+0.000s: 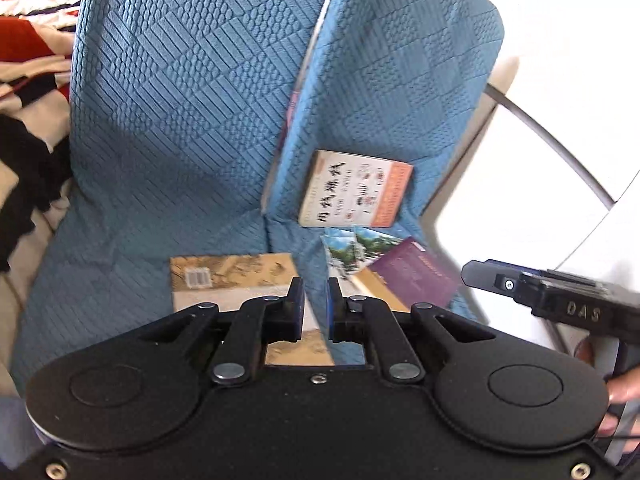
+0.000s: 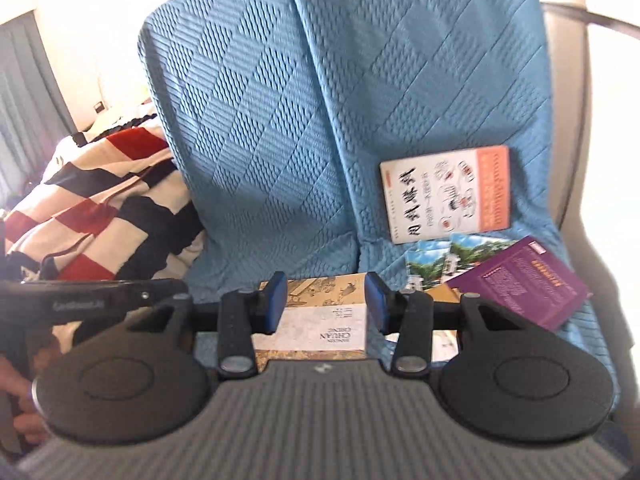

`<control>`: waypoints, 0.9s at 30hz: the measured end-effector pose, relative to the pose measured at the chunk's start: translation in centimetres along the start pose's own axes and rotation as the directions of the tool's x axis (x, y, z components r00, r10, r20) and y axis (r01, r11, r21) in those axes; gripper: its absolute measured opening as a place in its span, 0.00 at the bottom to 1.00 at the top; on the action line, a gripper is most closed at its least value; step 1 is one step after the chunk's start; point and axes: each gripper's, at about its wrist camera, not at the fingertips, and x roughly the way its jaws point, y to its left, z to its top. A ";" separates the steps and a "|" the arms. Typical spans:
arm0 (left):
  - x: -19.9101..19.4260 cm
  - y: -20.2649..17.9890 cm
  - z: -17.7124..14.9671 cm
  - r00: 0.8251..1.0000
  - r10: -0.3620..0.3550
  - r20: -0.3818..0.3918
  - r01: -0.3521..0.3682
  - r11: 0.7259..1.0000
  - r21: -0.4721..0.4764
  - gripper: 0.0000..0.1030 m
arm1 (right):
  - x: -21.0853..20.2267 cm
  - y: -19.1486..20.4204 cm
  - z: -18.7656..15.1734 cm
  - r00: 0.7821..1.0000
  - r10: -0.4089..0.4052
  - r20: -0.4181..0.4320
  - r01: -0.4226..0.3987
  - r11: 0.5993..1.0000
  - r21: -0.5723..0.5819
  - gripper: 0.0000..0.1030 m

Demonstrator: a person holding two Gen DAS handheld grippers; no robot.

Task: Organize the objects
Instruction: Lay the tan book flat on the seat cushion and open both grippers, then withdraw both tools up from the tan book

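A tan book [image 1: 232, 276] [image 2: 328, 320] lies flat on the blue-covered seat [image 1: 160, 208]. A white book with an orange band [image 1: 356, 196] [image 2: 444, 196] leans on the backrest. Below it lie picture leaflets [image 1: 352, 248] [image 2: 432, 260] and a purple book [image 1: 412, 276] [image 2: 520, 276]. My left gripper [image 1: 316, 284] hangs over the tan book's right edge, with a narrow gap between its pads and nothing in it. My right gripper [image 2: 326, 284] is open above the tan book, clear of it and holding nothing. Each gripper shows in the other's view: the right gripper [image 1: 520, 284] and the left gripper [image 2: 100, 300].
A red, white and dark checked blanket [image 1: 32, 60] [image 2: 100, 200] is heaped on the left of the sofa. Two blue back cushions [image 2: 260, 120] stand upright with a slit between them. A curved metal bar [image 1: 540, 132] and pale floor lie off the sofa's right end.
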 end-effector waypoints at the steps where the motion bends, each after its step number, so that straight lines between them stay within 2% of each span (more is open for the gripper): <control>1: -0.3 -0.5 -0.3 1.000 -0.006 0.004 0.006 1.000 0.003 0.08 | -0.8 0.0 -0.3 1.000 -0.007 0.013 0.007 1.000 -0.005 0.44; 8: -1.8 -4.2 -2.0 0.999 0.002 0.040 -0.004 0.999 0.045 0.08 | -5.5 -0.6 -2.7 0.993 -0.074 0.093 0.073 0.997 0.021 0.44; 18: -2.8 -7.6 -3.8 0.997 0.030 0.070 -0.034 0.997 0.064 0.08 | -8.7 -1.5 -4.9 0.982 -0.136 0.130 0.134 0.991 0.025 0.44; 20: -2.7 -7.9 -4.1 0.997 0.036 0.066 -0.040 0.997 0.062 0.15 | -9.1 -1.7 -5.1 0.979 -0.146 0.140 0.146 0.989 0.015 0.44; 21: -2.6 -8.0 -4.2 0.997 0.041 0.064 -0.045 0.997 0.063 0.27 | -9.3 -1.8 -5.2 0.978 -0.149 0.143 0.149 0.989 0.014 0.44; 22: -2.6 -8.1 -4.2 0.997 0.048 0.065 -0.052 0.997 0.065 0.45 | -9.3 -1.9 -5.2 0.978 -0.153 0.145 0.152 0.988 0.015 0.44; 23: -2.6 -8.2 -4.2 0.996 0.056 0.071 -0.061 0.996 0.064 0.52 | -9.4 -2.1 -5.2 0.976 -0.159 0.147 0.159 0.987 0.016 0.46; 26: -2.6 -8.6 -4.1 0.995 0.065 0.080 -0.071 0.995 0.068 0.67 | -9.6 -2.5 -5.3 0.971 -0.175 0.161 0.175 0.984 0.014 0.61; 27: -2.4 -8.7 -3.9 0.994 0.067 0.081 -0.073 0.995 0.066 0.80 | -9.5 -2.7 -5.3 0.970 -0.181 0.165 0.181 0.983 0.018 0.69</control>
